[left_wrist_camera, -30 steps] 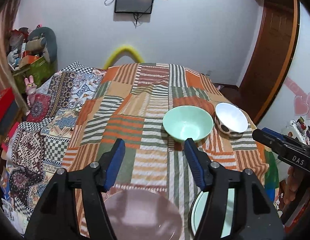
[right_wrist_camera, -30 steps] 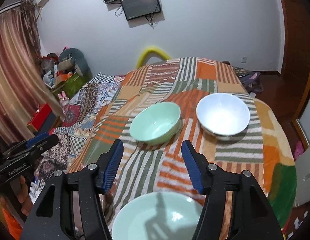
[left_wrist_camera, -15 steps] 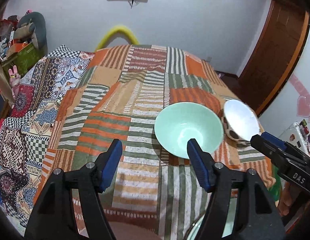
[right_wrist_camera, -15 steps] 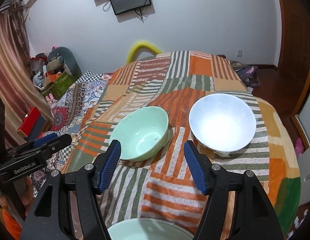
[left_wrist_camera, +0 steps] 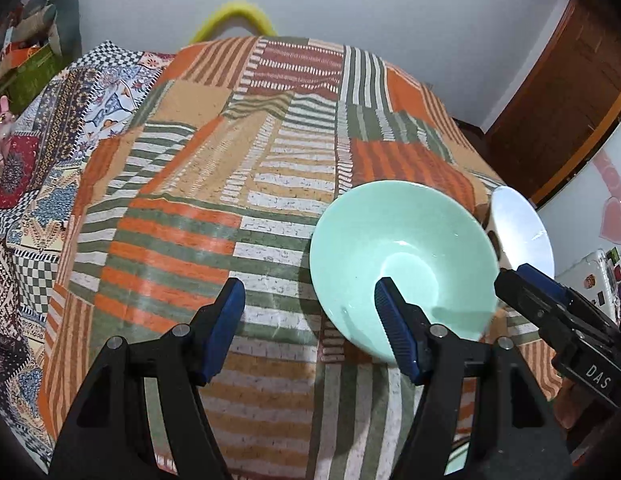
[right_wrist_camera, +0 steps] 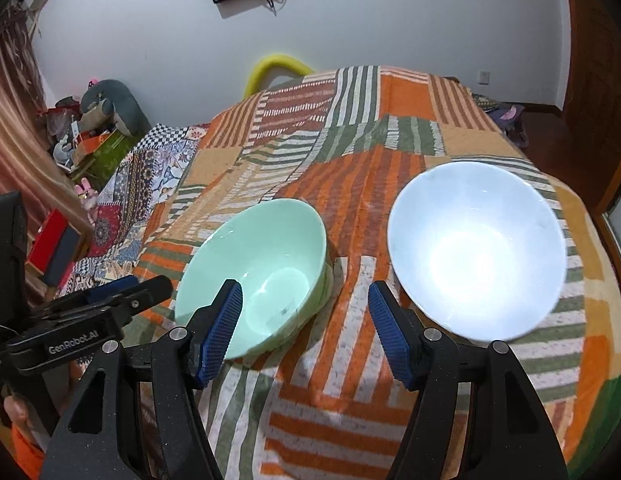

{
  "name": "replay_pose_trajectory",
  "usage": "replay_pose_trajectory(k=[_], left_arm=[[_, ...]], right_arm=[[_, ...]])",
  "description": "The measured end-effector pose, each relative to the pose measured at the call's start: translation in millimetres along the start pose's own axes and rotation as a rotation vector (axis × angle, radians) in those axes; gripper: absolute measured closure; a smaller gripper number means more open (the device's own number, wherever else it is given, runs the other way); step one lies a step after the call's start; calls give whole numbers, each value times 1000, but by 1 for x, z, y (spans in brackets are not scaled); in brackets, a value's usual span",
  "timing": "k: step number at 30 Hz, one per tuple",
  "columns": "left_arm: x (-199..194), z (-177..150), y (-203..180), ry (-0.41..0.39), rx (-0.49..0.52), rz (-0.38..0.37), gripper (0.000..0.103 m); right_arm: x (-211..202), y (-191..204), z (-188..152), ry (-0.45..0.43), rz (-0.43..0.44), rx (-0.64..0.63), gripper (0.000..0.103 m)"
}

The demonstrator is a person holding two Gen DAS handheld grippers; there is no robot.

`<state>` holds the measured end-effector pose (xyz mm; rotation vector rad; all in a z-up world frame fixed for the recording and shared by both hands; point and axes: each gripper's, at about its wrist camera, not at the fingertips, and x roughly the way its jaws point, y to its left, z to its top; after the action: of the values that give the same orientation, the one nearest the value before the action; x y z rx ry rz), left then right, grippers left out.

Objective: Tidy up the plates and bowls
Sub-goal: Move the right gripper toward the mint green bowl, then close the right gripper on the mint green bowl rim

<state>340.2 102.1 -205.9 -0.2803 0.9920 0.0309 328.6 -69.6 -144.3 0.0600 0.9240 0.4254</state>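
Two bowls on the patchwork-covered desk, both hand-held grippers spread and empty.
Left wrist view: left hand-held gripper (left_wrist_camera: pixel 308 320) spread, its right finger in front of the green bowl (left_wrist_camera: pixel 402 264), nothing pinched; white bowl (left_wrist_camera: pixel 520 228) just beyond it toward the desk's right edge; right hand-held gripper (left_wrist_camera: pixel 518 280) enters at right. Right wrist view: right hand-held gripper (right_wrist_camera: pixel 304 324) spread over bare cloth (right_wrist_camera: pixel 350 152) between green bowl (right_wrist_camera: pixel 254 272) and white bowl (right_wrist_camera: pixel 476 252), which stand apart.

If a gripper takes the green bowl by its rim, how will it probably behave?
The green bowl looks glazed and shiny, so the pads may slip on it. Its walls flare wide above a narrower foot, so a push at the rim could tip it. It seems rigid and breakable, and the soft blanket gives little firm support.
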Motion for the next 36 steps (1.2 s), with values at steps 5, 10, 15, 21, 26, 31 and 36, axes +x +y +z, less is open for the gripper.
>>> replay_pose_trajectory(k=[5, 10, 15, 21, 26, 31, 36], left_arm=[[16, 6, 0, 14, -14, -14, 36], [28, 9, -2, 12, 0, -9, 44], [40, 11, -3, 22, 14, 2, 61], [49, 10, 0, 43, 4, -32, 80], [52, 9, -3, 51, 19, -40, 88], [49, 8, -5, 40, 33, -24, 91], [41, 7, -12, 21, 64, -3, 91]], right_arm=[[14, -1, 1, 14, 2, 10, 41], [24, -3, 2, 37, -1, 4, 50], [35, -2, 3, 59, 0, -1, 58], [46, -3, 4, 87, 20, 8, 73], [48, -3, 2, 87, 17, 5, 79], [48, -1, 2, 84, -1, -7, 80], [45, -1, 2, 90, -4, -4, 81]])
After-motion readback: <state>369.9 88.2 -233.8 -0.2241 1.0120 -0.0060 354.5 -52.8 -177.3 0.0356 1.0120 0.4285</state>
